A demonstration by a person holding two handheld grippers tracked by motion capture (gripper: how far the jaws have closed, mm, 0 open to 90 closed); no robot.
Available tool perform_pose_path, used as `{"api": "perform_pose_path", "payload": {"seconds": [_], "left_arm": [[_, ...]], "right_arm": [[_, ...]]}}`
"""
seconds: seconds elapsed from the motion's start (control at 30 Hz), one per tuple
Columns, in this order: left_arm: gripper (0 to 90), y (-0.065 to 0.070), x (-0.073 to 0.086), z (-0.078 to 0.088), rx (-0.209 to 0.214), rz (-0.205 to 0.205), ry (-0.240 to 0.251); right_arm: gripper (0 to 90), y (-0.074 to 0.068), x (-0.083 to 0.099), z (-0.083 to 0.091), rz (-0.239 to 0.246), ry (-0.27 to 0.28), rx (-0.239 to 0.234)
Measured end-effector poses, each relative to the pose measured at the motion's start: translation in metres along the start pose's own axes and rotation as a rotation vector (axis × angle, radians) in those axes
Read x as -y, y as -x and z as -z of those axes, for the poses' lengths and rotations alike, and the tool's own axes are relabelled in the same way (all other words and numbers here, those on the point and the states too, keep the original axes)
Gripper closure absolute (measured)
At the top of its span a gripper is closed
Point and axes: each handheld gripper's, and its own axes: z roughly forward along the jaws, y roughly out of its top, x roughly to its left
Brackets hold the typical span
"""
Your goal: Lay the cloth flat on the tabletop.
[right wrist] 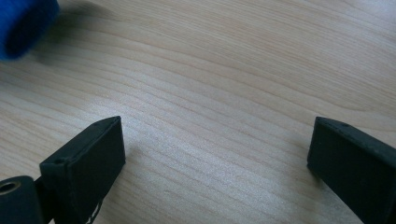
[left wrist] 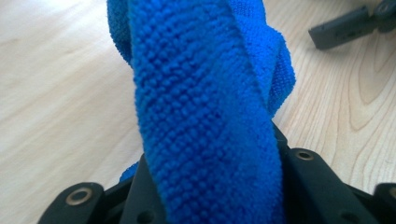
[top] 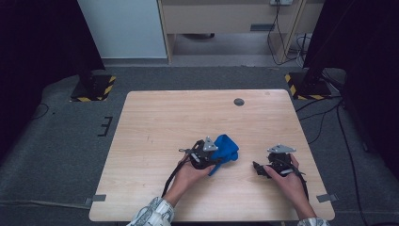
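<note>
Right now the left gripper (top: 217, 155) has its jaws clamped on a bunched blue cloth (top: 227, 148), held just above the wooden table (top: 164, 122) near its front-middle. Cloth stands thick btwn the jaws in the left gripper view. Right gripper (top: 258, 168) rests nearby, jaws wide apart w/ bare tabletop btwn them.

Blue cloth (left wrist: 205, 116) hides left hand-held gripper (left wrist: 210, 196) jaws.
</note>
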Motion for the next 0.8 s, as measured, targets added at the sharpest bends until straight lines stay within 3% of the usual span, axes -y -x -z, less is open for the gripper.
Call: {"api": "perform_pose_path", "payload": {"seconds": [0.2,0.3,0.33,0.37,0.43,0.47,0.63,0.8], "left_arm": [[60.3,-0.002,0.006,-0.008,0.008,0.024,-0.005],[39.8,-0.002,0.006,-0.010,-0.007,0.025,-0.002],[39.8,-0.002,0.005,-0.009,-0.013,0.032,0.000],[31.9,-0.002,0.005,-0.008,-0.019,0.038,0.009],[16.3,-0.004,0.003,0.003,-0.045,0.068,0.062],[13.7,-0.004,0.003,0.003,-0.045,0.068,0.062],[8.8,-0.014,0.002,0.024,-0.071,0.109,0.136],[8.0,-0.019,0.005,0.042,-0.078,0.118,0.182]], "right_arm": [[4.2,0.000,0.000,0.000,0.000,0.000,0.000],[4.2,0.000,0.000,0.000,0.000,0.000,0.000],[4.2,0.000,0.000,0.000,0.000,0.000,0.000],[4.2,0.000,0.000,0.000,-0.002,-0.001,0.000],[4.2,0.000,0.000,0.000,-0.002,-0.001,0.000],[4.2,0.000,0.000,0.000,-0.002,-0.001,0.000],[4.2,0.000,0.000,0.000,-0.004,-0.002,0.001],[10.2,-0.002,-0.001,0.002,0.005,0.003,-0.007]]}}
